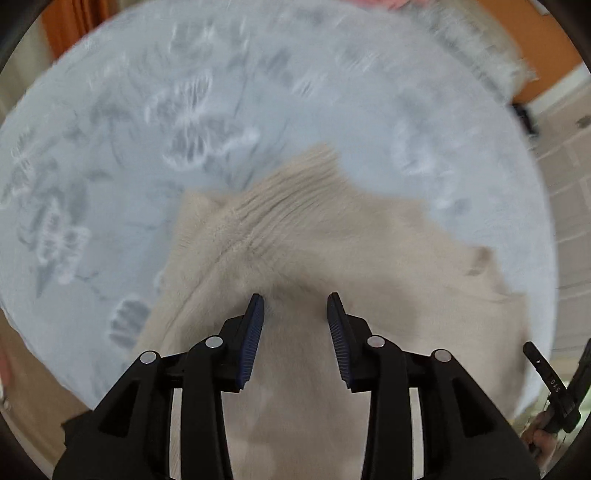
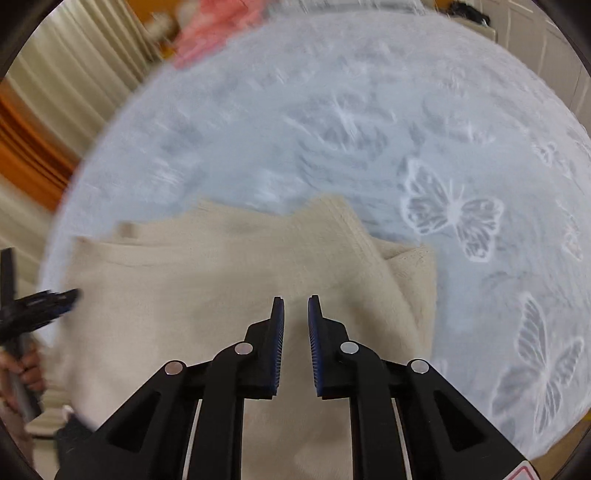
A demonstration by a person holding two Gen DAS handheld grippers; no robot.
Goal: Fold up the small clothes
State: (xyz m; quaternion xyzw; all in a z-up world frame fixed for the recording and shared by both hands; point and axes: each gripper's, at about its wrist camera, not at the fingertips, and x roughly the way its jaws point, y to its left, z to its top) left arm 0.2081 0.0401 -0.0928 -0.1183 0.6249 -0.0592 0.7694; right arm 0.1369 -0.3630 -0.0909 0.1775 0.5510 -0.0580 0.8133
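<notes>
surface: pale-blue butterfly blanket (image 2: 424,155) | on it: beige knit garment (image 2: 221,280) (partly folded)

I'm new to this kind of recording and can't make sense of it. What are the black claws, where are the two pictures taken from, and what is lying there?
The claws are two-finger grippers that a person holds, one in each hand, each with a wide-angle camera looking forward along its fingers. One picture is from the left gripper, the other from the right gripper.

Both hang over a beige knitted sweater lying partly folded on a pale blue blanket printed with butterflies. A pink cloth lies blurred at the blanket's far edge.

Both grippers are open and hold nothing. The left gap is wider.
</notes>
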